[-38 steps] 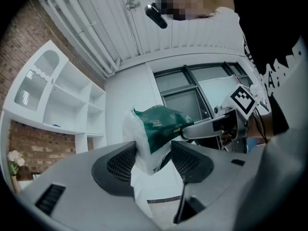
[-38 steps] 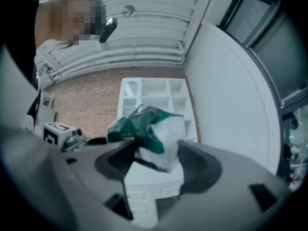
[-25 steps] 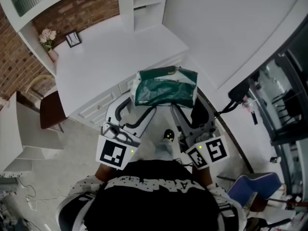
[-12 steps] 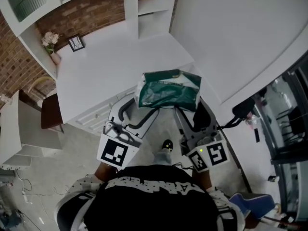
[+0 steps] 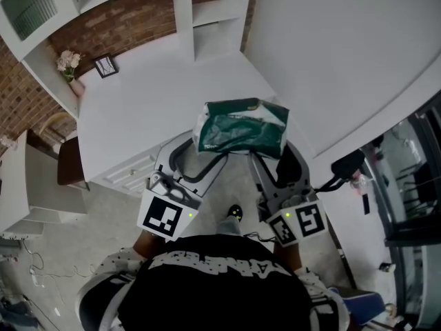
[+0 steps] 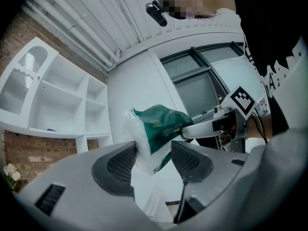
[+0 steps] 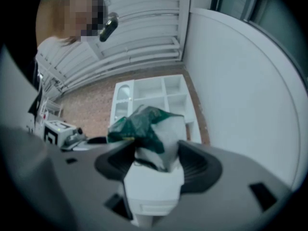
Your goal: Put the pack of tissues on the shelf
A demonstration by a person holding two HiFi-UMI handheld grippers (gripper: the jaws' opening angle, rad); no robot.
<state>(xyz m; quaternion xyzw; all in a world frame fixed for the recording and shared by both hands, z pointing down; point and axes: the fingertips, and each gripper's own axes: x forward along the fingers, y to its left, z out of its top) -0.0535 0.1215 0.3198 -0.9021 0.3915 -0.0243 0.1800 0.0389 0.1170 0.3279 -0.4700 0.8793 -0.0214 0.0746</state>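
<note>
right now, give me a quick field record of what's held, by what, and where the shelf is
held item: pack of tissues, green and white, in the air
left gripper: jaws closed on one end of the pack
right gripper: jaws closed on the other end
pack position: over near edge of white desk
shelf: white, beyond the desk, pack not yet on it

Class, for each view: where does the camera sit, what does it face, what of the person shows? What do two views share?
Head view: on the head, facing down at the desk; shows torso, left gripper, right gripper.
Left gripper view: on the left gripper, facing the shelf; shows torso.
Right gripper view: on the right gripper, facing the shelf; shows shoulder.
Shared: the pack of tissues.
</note>
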